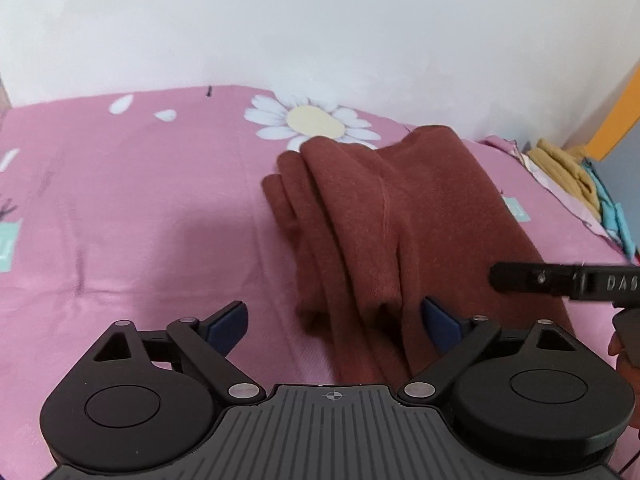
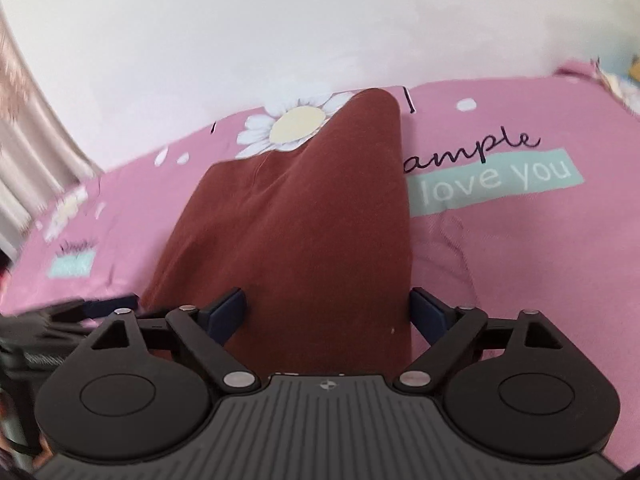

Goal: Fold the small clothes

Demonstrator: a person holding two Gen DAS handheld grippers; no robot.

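A bedroom in a home, seen across a made bed.

A pink sheet covers the bed and fills the lower half of both views; it is printed with a white daisy at upper centre and the words "love you" on a mint band at right. A plain white wall rises just behind the bed. A pale curtain hangs at the left edge of the right view. Folded clothes, yellow and blue, are piled at the bed's far right edge, beside an orange and grey panel.
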